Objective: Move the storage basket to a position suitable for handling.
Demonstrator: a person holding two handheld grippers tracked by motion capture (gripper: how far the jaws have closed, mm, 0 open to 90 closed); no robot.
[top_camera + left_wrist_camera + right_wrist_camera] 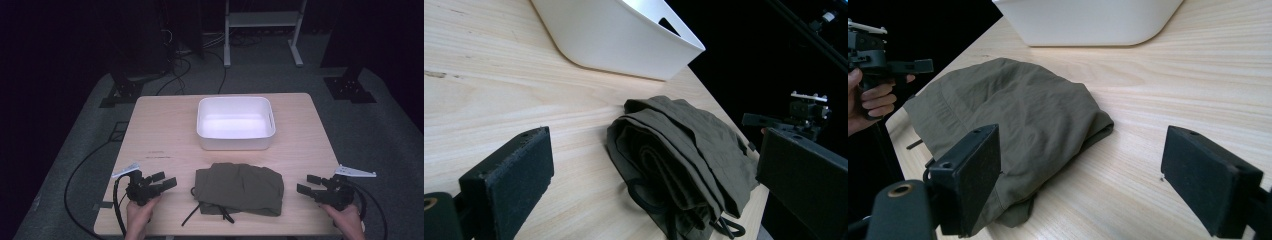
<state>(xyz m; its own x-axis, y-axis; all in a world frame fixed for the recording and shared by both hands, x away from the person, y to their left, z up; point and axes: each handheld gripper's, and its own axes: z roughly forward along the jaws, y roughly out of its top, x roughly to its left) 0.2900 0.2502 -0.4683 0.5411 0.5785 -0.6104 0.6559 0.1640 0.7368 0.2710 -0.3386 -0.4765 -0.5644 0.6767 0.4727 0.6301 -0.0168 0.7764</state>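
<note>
Garment (pixel 240 188), folded olive cloth, lay on the bench (pixel 165 130) just before the white bin (pixel 235 123). Left gripper (pixel 162 181) and right gripper (pixel 311 185) flanked it, jaws wide, seemingly poised to lift it.

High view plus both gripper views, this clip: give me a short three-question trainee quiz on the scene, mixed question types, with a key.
1. True or false: the folded olive garment lies inside the white bin.
2. Multiple choice: the left gripper and right gripper are A) both open, apart from the garment; B) both shut on it; C) left open, right shut.
3. Fill in: the black drawstring trails from the garment's ____ end, as the person sees it.

Key: 1 false, it lies on the wooden table, nearer the person than the bin. 2 A. 3 left.
</note>
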